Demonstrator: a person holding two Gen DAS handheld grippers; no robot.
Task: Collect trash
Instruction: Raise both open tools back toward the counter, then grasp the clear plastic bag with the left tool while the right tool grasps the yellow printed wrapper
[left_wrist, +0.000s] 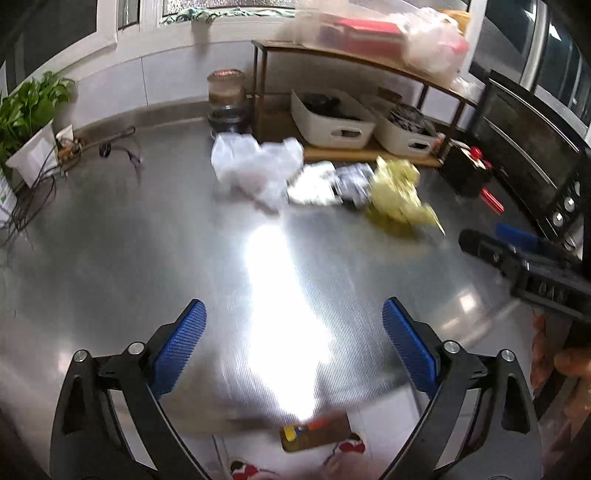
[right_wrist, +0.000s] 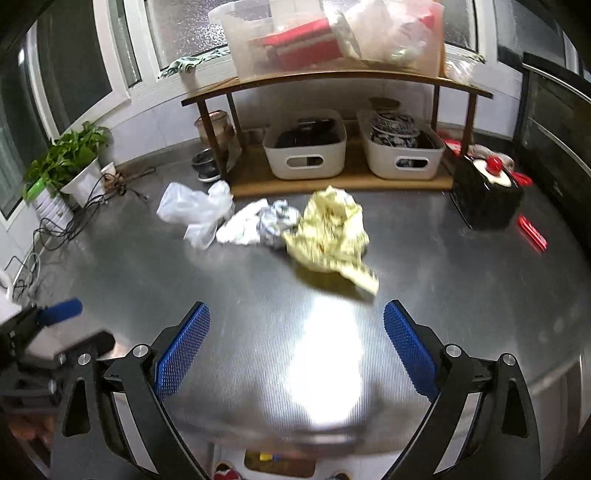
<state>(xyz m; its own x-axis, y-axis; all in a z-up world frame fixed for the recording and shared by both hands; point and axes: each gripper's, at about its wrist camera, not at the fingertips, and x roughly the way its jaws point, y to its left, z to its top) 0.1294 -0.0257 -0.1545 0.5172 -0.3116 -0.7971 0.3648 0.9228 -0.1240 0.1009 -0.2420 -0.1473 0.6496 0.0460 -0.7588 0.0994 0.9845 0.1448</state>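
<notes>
Hovering above the steel surface (right_wrist: 461, 295), both grippers point steeply downward with nothing between their blue pads. No brand, label or legible writing shows in either view; motion blur softens most detail.

Left gripper (left_wrist: 293, 347): fingers (left_wrist: 181, 345) released and spread wide, empty. It also appears at the left edge of the right wrist view (right_wrist: 70, 325).

Right gripper (right_wrist: 297, 347): fingers (right_wrist: 412, 354) released and spread wide, empty. It also enters the left wrist view from the right edge (left_wrist: 491, 240), with part of a hand (left_wrist: 565, 365) visible below it.

Trash lies in a row on the far half of the surface, just in front of the wooden shelf (right_wrist: 332, 79):
- clear plastic bag (right_wrist: 195, 210) at the left;
- white crumpled wrapper (right_wrist: 258, 223) in the middle, touching its neighbours;
- yellow crumpled wrapper (right_wrist: 332, 232) at the right.

Two white bins (right_wrist: 306, 155) stand on the shelf's lower board. A potted plant (right_wrist: 68, 158) and loose cables (right_wrist: 62, 225) sit at the far left. A black box (right_wrist: 484, 199) with a red knob and a red item (right_wrist: 532, 232) lie at the right.
</notes>
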